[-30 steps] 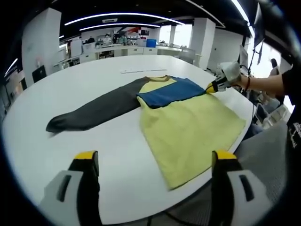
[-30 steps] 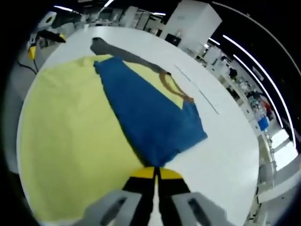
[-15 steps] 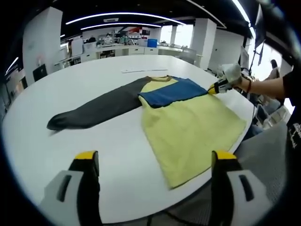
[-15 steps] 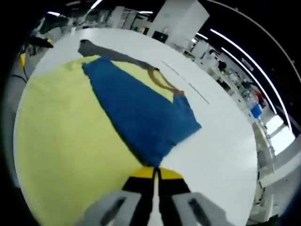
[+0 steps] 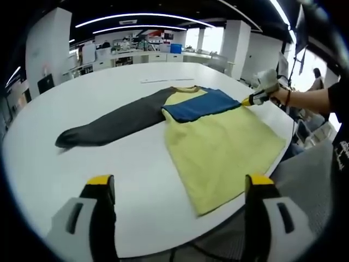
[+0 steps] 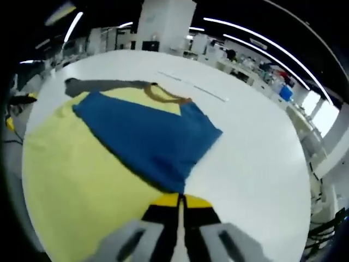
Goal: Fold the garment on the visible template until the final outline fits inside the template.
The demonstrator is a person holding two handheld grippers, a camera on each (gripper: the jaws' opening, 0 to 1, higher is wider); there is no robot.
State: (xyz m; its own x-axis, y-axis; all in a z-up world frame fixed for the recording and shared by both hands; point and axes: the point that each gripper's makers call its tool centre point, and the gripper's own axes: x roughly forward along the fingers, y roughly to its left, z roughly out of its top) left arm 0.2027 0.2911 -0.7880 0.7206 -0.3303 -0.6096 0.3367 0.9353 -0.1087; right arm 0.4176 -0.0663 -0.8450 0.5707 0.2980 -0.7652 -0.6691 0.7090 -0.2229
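My right claw (image 6: 179,201) is pinched tight on the tip of the blue sleeve (image 6: 147,139), its yellow-capped jaws pressed together with no gap between them. From that grip the blue sleeve runs away from me, folded across the upper chest of the yellow garment (image 6: 76,185), which lies flat on the white worktop (image 6: 256,158). An orange-brown collar (image 6: 166,97) curves just beyond the sleeve's far edge, and the dark grey sleeve (image 6: 95,83) trails off past the shoulder toward the far side.

My left claw (image 5: 177,188) hangs wide apart above the near edge of the worktop (image 5: 82,87), holding nothing, its two yellow-tipped jaws framing the scene. Ahead of it the garment (image 5: 218,147) spreads across the right half of the worktop, its hem close to the rim. The blue sleeve (image 5: 199,105) lies over the chest, and the dark grey sleeve (image 5: 112,123) stretches out flat to the left, fully extended. At the blue sleeve's right end the right claw (image 5: 246,101) appears in a person's hand (image 5: 278,94), yellow tips clamped on the fabric. A thin pale strip (image 5: 166,81) lies on the worktop beyond the collar; I cannot tell what it is. Office desks and ceiling lights fill the background.
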